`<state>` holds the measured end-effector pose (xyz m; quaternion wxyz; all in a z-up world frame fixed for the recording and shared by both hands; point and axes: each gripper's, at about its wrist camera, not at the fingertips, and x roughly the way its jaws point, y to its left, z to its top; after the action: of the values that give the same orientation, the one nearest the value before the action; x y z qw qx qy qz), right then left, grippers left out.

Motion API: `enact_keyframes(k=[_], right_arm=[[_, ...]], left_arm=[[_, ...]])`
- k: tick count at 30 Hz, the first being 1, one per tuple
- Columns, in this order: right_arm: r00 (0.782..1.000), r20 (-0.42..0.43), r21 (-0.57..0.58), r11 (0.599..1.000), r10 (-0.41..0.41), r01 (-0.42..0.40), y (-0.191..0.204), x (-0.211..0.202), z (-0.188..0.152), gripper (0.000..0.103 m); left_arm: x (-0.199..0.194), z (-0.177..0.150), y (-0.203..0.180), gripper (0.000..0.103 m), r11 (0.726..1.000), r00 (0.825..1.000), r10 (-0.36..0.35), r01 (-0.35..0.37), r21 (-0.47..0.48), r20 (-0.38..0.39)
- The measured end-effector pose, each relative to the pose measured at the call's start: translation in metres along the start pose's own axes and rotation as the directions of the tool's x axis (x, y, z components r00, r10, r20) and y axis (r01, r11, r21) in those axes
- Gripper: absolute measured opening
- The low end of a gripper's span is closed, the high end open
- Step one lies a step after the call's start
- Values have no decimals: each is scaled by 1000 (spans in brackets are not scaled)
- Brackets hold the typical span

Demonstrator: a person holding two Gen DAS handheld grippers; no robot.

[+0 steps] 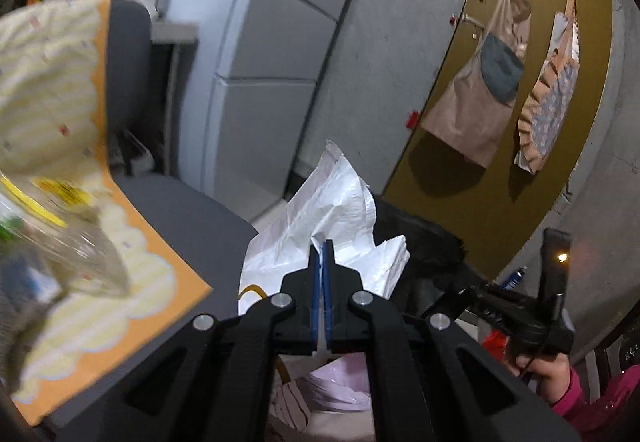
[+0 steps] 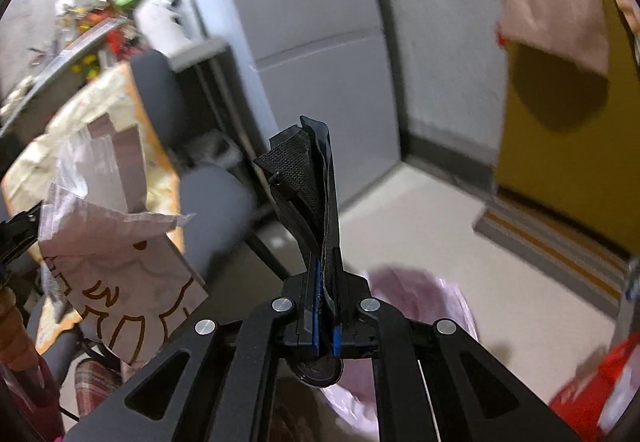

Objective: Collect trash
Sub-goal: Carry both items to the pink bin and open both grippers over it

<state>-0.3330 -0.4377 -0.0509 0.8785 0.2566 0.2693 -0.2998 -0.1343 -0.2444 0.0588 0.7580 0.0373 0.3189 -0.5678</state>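
Both grippers clamped on trash
Left gripper (image 1: 322, 254) pinches crumpled white bag (image 1: 332, 210); right gripper (image 2: 326, 274) grips black strap (image 2: 308, 178). Only the right view shows pink bag (image 2: 420, 294) on floor.

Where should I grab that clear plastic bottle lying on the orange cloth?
Take the clear plastic bottle across its narrower tapered end, coming down from above. It looks to be lying on its side on the orange cloth, so that end fits between the tongs best. Blur hides details.
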Motion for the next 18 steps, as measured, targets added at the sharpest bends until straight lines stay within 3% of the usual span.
enact_keyframes(k=[5, 7, 9, 11, 13, 18], right_arm=[[988, -147, 51, 998, -36, 44, -18, 44, -23, 10], [981, -190, 61, 997, -44, 57, -23, 59, -30, 16], [978, -205, 82, 995, -39, 57, -28, 66, -32, 32], [981, -191, 84, 995, -43, 60, -28, 64, -30, 40], [986, -161, 79, 995, -42, 55, -27, 56, -25, 42], [999, 13, 78, 996, -47, 46, -22, 9, -1, 47]], left_arm=[[20, -6, 4, 0, 1000, 999, 3, -3, 7, -46], [22, -8, 10, 0, 1000, 998, 6, -6, -3, -56], [23, -8, 13, 0, 1000, 998, 8, -8, -9, -61], [23, -8, 13, 0, 1000, 998, 6, -6, -8, -64], [23, -7, 11, 0, 1000, 998, 1, -1, -2, -64], [28, -2, -7, 0, 998, 996, -57, 60, 31, -72]])
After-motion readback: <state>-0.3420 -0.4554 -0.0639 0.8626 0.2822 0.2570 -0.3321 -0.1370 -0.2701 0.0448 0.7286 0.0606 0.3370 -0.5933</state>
